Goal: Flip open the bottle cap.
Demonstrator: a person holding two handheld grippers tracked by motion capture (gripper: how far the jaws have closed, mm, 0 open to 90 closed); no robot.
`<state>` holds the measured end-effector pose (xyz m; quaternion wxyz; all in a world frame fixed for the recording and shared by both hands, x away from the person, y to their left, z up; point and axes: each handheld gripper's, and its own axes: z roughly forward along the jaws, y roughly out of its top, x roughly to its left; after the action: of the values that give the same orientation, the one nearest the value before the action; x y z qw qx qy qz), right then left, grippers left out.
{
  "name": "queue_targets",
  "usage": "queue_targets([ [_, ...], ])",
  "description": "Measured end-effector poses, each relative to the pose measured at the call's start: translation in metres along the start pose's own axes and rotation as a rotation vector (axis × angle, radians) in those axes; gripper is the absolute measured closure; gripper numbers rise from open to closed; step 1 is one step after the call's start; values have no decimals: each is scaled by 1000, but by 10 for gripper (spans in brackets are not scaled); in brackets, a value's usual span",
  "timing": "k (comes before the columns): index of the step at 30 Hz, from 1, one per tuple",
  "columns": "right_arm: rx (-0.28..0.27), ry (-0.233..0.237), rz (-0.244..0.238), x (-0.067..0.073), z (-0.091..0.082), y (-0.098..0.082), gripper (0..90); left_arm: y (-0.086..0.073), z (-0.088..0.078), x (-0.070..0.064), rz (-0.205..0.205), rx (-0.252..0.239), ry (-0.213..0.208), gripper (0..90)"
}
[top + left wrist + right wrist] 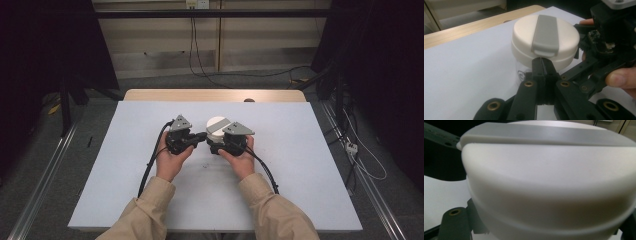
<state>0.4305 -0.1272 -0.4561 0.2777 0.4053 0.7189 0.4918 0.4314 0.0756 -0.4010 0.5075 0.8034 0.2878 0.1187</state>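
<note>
The white jar (217, 129) stands near the middle of the surface (300, 150). The right claw (220, 145) grasps the jar below its lid (545, 35). The left claw (542, 65) is clenched on nothing, its tips just beside the lid's edge.

Dim surroundings — even, soft, slightly blurry close-ups

White-topped table (150, 200) — wooden far edge; white lidded container (216, 126) standing near middle.
</note>
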Motion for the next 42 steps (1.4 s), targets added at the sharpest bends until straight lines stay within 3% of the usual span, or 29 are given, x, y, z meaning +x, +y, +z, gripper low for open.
queue_targets([
  [16,1,-1,-1,0,0,0,188,10,-1,-1,-18,-26,-15,900],
  [42,1,-2,-3,0,0,-1,189,36,5,-1,-2,-43,-18,900],
])
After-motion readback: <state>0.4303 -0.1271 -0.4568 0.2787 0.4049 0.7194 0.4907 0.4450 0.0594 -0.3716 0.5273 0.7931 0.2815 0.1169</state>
